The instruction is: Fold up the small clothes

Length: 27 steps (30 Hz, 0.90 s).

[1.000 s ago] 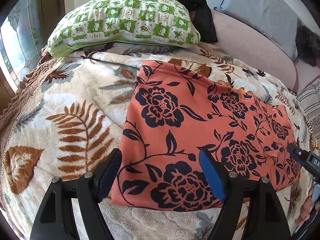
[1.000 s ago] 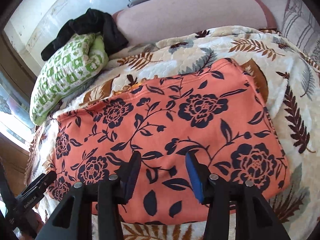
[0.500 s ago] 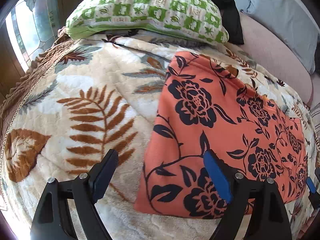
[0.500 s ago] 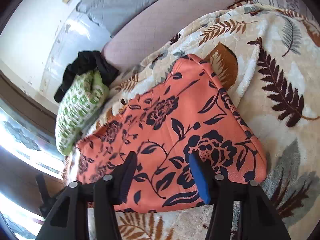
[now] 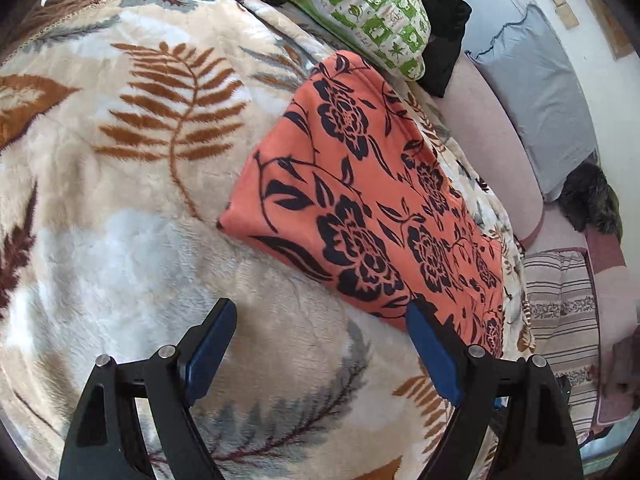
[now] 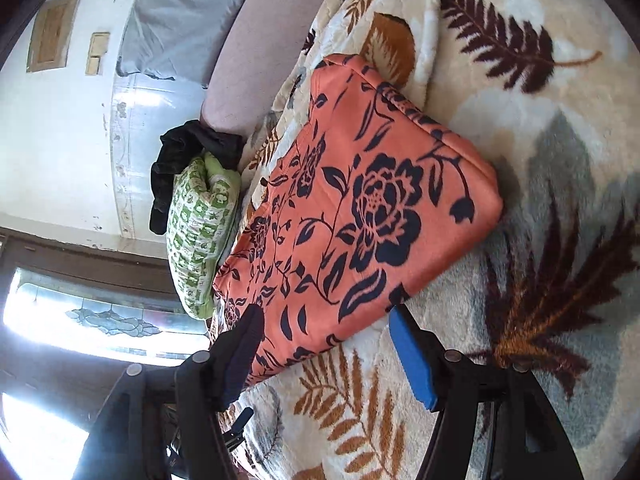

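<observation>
A folded orange garment with dark flowers point(image 5: 380, 200) lies flat on the leaf-patterned blanket point(image 5: 120, 240). My left gripper point(image 5: 320, 320) hovers open over bare blanket just in front of the garment's near edge. Its right fingertip point(image 5: 420, 320) is at that edge, and nothing is between its jaws. In the right wrist view the same garment point(image 6: 360, 208) runs diagonally. My right gripper point(image 6: 324, 320) is open and straddles the garment's near edge. The pads stand apart from the cloth.
A green-and-white checked pillow point(image 5: 360, 8) with a black cloth point(image 5: 444, 32) behind it lies beyond the garment. A grey pillow point(image 5: 540, 100) leans on the pink headboard. A striped cushion point(image 5: 560, 312) is at the right. A bright window point(image 6: 100, 312) is at the left.
Both views have rolled and shifted. My left gripper slid off the garment's corner onto bare blanket. My right gripper moved toward the garment's right end and its jaws widened. The garment has not moved.
</observation>
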### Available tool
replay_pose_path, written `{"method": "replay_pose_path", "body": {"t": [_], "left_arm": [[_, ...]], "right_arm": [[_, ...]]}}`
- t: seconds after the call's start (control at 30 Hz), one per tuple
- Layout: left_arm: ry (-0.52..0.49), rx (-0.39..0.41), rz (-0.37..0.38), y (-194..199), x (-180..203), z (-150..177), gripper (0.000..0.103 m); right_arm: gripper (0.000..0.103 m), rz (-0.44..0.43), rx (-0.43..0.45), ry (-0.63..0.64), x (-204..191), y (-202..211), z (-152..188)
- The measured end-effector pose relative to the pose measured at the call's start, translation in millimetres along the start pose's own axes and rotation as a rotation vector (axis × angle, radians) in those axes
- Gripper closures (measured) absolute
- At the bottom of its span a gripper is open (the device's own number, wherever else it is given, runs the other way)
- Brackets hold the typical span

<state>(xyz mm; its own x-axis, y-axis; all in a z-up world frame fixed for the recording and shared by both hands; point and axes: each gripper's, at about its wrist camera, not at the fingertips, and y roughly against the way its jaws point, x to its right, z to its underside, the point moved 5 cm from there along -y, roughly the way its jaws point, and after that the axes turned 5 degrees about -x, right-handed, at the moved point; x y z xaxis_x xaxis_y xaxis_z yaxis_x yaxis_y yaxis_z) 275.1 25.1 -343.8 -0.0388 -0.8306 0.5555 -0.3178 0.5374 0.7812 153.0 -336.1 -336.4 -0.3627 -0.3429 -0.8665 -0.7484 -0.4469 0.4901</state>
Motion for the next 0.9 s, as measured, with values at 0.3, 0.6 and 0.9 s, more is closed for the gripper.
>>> {"method": "replay_pose_path", "body": {"t": [0.3, 0.6, 0.9], "left_arm": [[0.036, 0.055, 0.013, -34.1, 9.1, -37.6, 0.021], [0.076, 0.097, 0.033, -44.7, 8.4, -60.5, 0.05], [-0.01, 0.171, -0.024, -38.8, 13.9, -59.5, 0.081]], "right_arm": [[0.035, 0.009, 0.035, -0.081, 19.6, -16.5, -4.0], [0.034, 0.022, 0.147, -0.097, 15.6, -36.9, -52.0], [0.084, 0.19, 0.226, 0.089, -2.1, -38.3, -52.3]]}}
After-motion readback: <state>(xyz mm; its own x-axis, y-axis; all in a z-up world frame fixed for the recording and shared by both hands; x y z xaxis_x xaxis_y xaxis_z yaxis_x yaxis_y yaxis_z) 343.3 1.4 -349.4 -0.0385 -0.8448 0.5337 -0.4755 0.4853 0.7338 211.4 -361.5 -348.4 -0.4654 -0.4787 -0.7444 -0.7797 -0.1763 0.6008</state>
